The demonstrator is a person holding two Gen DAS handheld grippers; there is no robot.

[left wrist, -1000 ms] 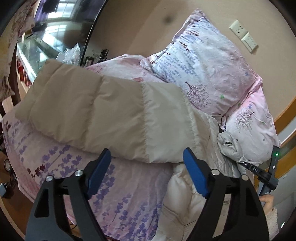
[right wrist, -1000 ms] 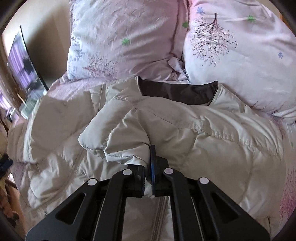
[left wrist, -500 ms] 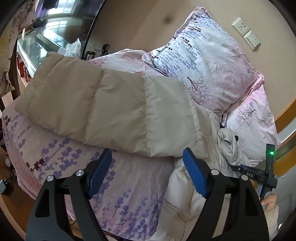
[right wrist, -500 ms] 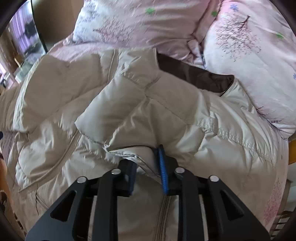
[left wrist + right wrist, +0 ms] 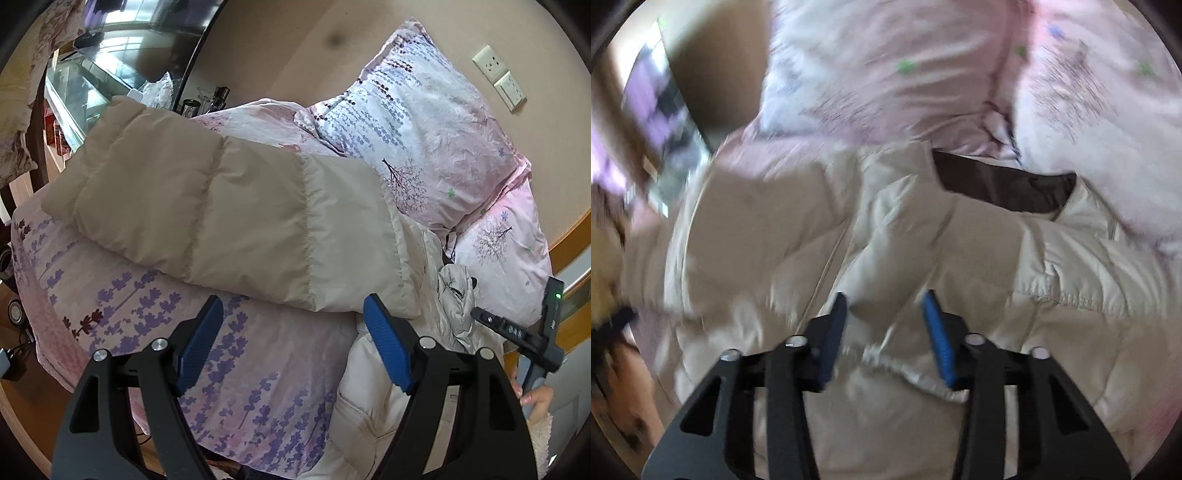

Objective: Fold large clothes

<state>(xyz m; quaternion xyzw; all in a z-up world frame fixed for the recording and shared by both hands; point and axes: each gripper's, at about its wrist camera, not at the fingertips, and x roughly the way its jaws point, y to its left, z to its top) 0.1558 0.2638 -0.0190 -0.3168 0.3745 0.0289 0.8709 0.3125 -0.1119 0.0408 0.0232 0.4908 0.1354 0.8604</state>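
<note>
Jacket (image 5: 960,258), beige and puffy, lies on a bed (image 5: 258,369) with a lavender-print sheet, its dark-lined collar (image 5: 1004,184) toward two floral pillows (image 5: 424,122) at a tan wall. One sleeve (image 5: 221,221) stretches leftward from the pillows, across the sheet. Left gripper (image 5: 293,350) hovers wide open over the sheet. Right gripper (image 5: 884,328) is open around a jacket fold; that view is blurred.

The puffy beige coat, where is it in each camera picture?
Left wrist view: the puffy beige coat has one sleeve stretched across the middle, and its body is bunched at lower right.
Right wrist view: the coat fills the middle and bottom, blurred, with its dark collar lining at upper right.
Shared landmark: the pink tree-print pillow behind the coat.
</note>
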